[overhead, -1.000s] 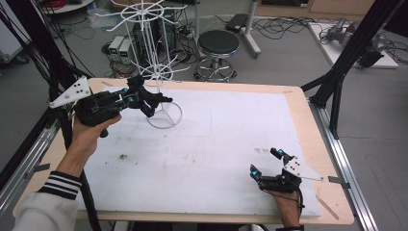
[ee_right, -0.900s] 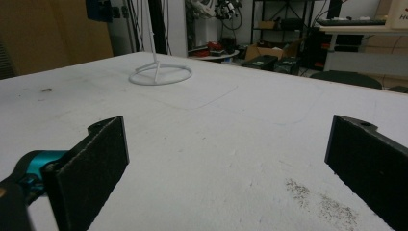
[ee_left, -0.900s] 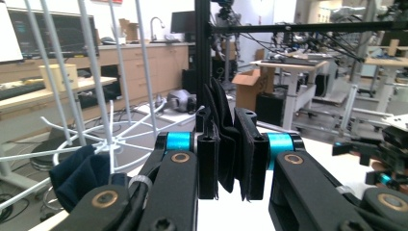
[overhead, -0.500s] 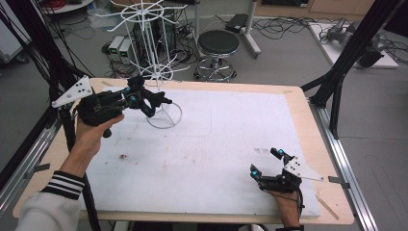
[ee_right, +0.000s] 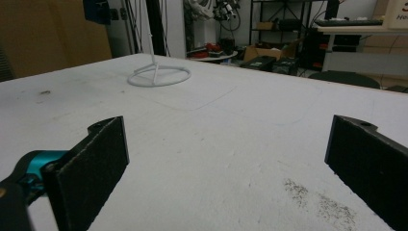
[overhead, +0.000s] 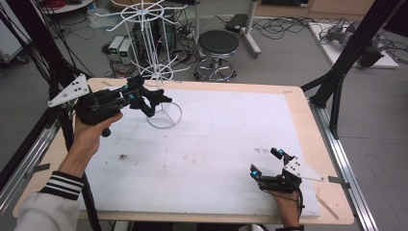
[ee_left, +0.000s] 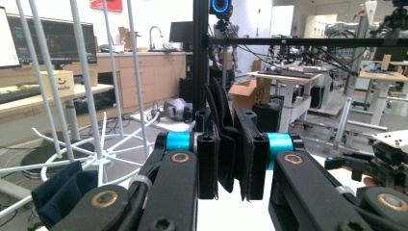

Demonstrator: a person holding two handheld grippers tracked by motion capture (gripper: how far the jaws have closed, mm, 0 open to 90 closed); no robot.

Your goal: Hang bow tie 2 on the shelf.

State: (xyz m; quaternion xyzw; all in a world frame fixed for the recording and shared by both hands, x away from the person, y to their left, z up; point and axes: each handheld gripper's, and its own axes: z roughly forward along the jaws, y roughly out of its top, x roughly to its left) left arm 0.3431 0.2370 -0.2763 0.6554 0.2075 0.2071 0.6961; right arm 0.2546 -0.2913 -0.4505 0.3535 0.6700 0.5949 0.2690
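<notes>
Counter [overhead: 231, 144]: white matte sheet, scuffed, wood-edged.
Rack [overhead: 155, 53]: white wire, ring base.
Left tongs [overhead: 153, 102]: clamped on dark cloth [ee_left: 230, 144].
Right tongs [overhead: 266, 162]: spread wide, nothing held.

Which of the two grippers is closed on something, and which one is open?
The left gripper is shut on a dark folded item beside the white wire rack; the right gripper, low over the table, stands wide open, holding nothing.

Nothing can be seen to have changed. The left gripper [overhead: 137, 96] is where it was beside the rack [overhead: 166, 126], its jaws as tightly pinched on the dark cloth [overhead: 155, 100] as before. The right gripper [overhead: 265, 161], well away from the rack, has neither shifted nor altered its wide gape.
</notes>
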